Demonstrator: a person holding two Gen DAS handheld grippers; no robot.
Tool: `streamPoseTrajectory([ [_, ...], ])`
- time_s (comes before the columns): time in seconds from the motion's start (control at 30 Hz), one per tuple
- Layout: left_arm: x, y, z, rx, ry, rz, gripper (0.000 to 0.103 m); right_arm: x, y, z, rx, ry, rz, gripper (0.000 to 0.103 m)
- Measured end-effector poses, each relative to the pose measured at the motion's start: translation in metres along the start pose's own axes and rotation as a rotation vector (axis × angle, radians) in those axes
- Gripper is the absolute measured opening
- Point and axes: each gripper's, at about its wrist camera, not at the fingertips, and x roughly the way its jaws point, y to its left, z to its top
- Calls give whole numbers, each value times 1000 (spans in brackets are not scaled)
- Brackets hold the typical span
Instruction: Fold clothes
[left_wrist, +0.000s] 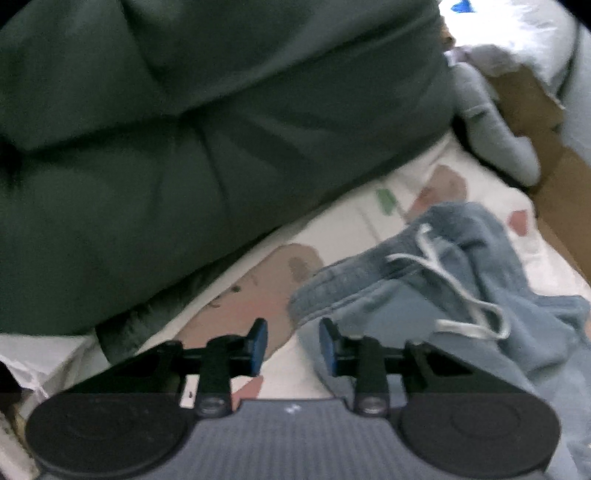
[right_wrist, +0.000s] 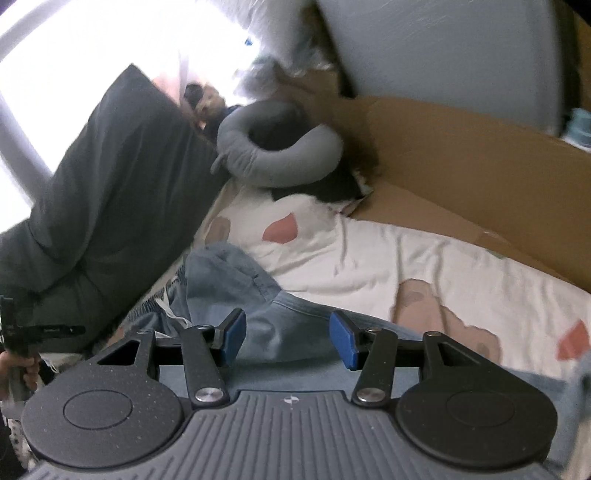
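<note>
A light blue garment (left_wrist: 424, 295) with a white drawstring (left_wrist: 458, 291) lies crumpled on a white patterned bedsheet (left_wrist: 354, 218). My left gripper (left_wrist: 293, 343) hovers at the garment's waistband edge; its blue pads stand apart, with the cloth's edge just by the right pad and nothing pressed. In the right wrist view the same blue garment (right_wrist: 229, 280) spreads under my right gripper (right_wrist: 288, 338), whose jaws are wide apart above the cloth without pinching it. The other gripper (right_wrist: 40, 330), held in a hand (right_wrist: 22, 373), shows at the left edge.
A big dark green cushion (left_wrist: 166, 147) borders the sheet on the left. A grey neck pillow (right_wrist: 273, 147) lies at the bed's far end. Brown cardboard (right_wrist: 461, 158) runs along the right side. The sheet (right_wrist: 369, 254) carries pink blotches.
</note>
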Motion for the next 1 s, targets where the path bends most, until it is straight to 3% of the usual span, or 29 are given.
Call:
streamPoseTrajectory([
  [0.3, 45, 21, -10, -101, 3, 33, 29, 144, 16, 49, -20, 63, 99, 57],
  [0.67, 78, 35, -16, -253, -15, -43, 30, 279, 88, 109, -137, 102, 159, 57],
  [0.83, 84, 41, -24, -334, -35, -98, 30, 321, 111, 118, -162, 144, 137, 57],
  [1.0, 88, 42, -39, -404, -42, -102, 30, 341, 131, 119, -192, 173, 121, 58],
])
